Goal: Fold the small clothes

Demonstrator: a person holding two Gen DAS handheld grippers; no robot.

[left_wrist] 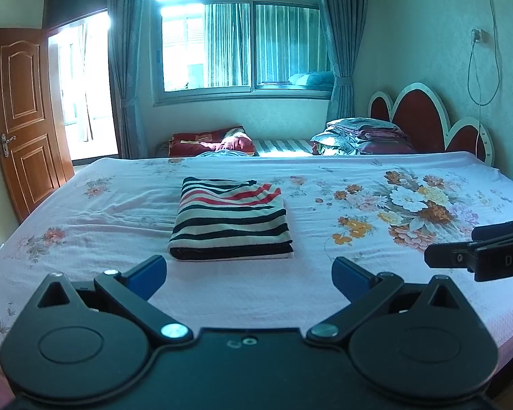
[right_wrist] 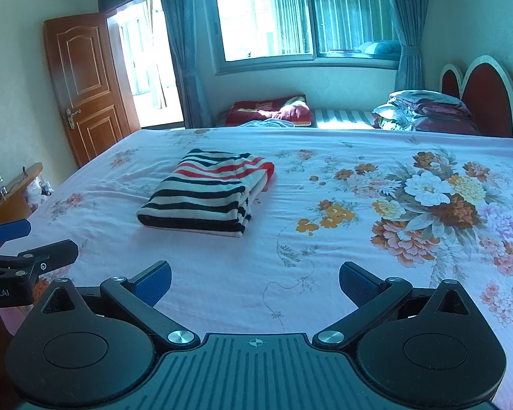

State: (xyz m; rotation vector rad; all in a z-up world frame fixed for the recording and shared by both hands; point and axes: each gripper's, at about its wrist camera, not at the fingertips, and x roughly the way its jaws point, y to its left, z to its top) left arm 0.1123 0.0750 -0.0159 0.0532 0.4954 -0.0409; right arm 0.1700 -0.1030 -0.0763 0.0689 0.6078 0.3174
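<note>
1. Left claw (left_wrist: 249, 275): jaws wide apart, empty.
2. Right claw (right_wrist: 255, 280): likewise spread, empty.
3. Striped garment (left_wrist: 231, 220): folded, on the bed (left_wrist: 325, 290), 12 o'clock of left claw, apart from both.
4. Probably soft, light, limp; best pinched at a near corner.

left gripper (left_wrist: 249, 275): jaws wide apart, empty | right gripper (right_wrist: 255, 282): jaws wide apart, empty
</note>
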